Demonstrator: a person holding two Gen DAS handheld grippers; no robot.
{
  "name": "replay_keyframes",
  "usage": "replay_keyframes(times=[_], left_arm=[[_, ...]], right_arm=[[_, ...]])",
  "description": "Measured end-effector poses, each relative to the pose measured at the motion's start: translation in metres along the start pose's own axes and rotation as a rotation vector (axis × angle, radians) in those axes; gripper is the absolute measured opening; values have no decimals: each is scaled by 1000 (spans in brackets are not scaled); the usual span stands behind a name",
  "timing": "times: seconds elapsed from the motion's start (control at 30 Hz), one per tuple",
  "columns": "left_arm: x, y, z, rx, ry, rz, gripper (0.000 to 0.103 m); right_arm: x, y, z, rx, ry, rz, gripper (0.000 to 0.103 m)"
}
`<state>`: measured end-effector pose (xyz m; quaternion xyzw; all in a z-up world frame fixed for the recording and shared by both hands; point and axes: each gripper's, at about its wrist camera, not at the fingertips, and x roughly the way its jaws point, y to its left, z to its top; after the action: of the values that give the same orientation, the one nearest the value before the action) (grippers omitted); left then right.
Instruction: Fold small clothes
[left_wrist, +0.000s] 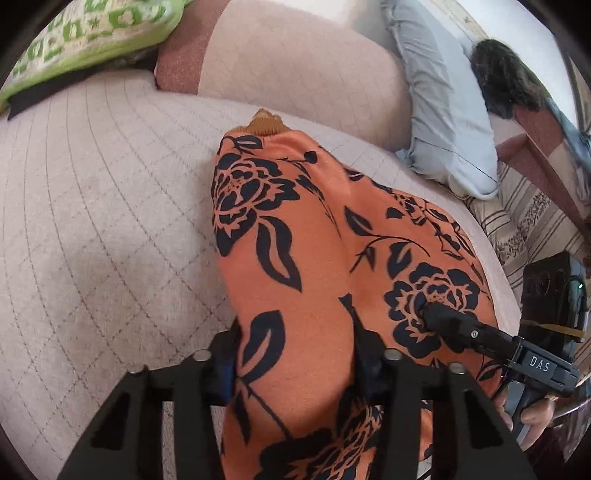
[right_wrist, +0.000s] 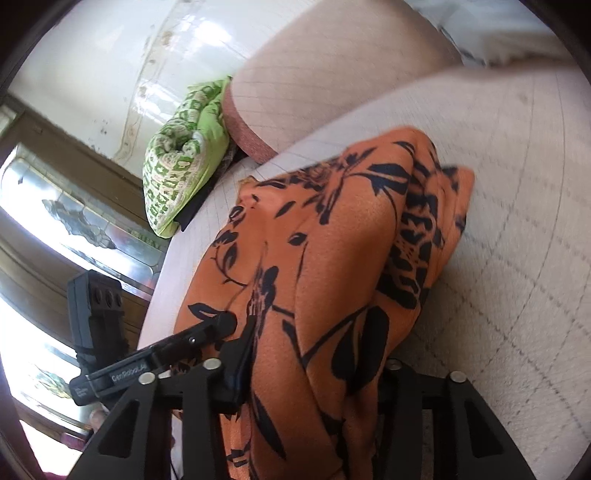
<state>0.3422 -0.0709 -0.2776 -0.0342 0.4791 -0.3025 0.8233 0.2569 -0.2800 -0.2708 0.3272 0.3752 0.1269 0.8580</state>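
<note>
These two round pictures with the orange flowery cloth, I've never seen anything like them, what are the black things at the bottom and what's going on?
No robot here: a person holds a hand-held gripper in each hand, a black tool with two fingers. Each carries a wide-angle camera looking along its fingers, hence the round, bent pictures.

One picture is from the left gripper, the other from the right gripper. The black shapes at the bottom are each tool's own frame. Each also shows up from the side in the other's picture.

An orange cloth with black flowers lies on a pale quilted sofa cushion. Cloth runs between both grippers' fingers, so both seem to hold it. A green pillow and a grey pillow lie behind.
</note>
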Motion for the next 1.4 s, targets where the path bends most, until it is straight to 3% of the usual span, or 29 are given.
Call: replay_keyframes(times=[0.17, 0.33, 0.53, 0.7, 0.83, 0.9, 0.97, 1.0, 1.1, 1.17, 1.23, 1.37, 1.4], left_arm=[[-17, -5, -3, 22, -18, 4, 44], [-51, -10, -9, 34, -60, -5, 44], [-110, -24, -44, 44, -117, 40, 44], [-149, -25, -94, 24, -145, 37, 44], [-140, -24, -130, 12, -60, 107, 44], [-126, -16, -154, -11, 9, 135, 47], [-115, -4, -170, -54, 44, 175, 62], [-117, -3, -172, -68, 31, 176, 70], [-133, -5, -168, -61, 24, 206, 72], [-154, -13, -168, -16, -37, 251, 72], [-170, -19, -168, 26, -91, 283, 78], [-182, -17, -173, 70, -154, 408, 81], [-179, -10, -175, 76, -142, 433, 82]], right_arm=[[-14, 24, -2, -109, -33, -33, 43], [-41, 46, -11, -154, -77, -9, 42], [-72, 86, -40, -262, -103, 6, 42], [-92, 93, -79, -252, -111, 57, 42], [-77, 78, -118, -174, -10, 35, 42], [-64, 73, -136, -170, 52, -26, 42], [-44, 60, -147, -112, 161, -110, 48], [-41, 54, -149, -80, 174, -124, 54], [-59, 48, -142, -8, 136, -114, 56], [-78, 50, -139, -19, 82, -144, 57], [-106, 55, -137, -57, -2, -183, 57], [-142, 90, -120, -204, -144, -132, 55], [-141, 99, -114, -233, -147, -127, 47]])
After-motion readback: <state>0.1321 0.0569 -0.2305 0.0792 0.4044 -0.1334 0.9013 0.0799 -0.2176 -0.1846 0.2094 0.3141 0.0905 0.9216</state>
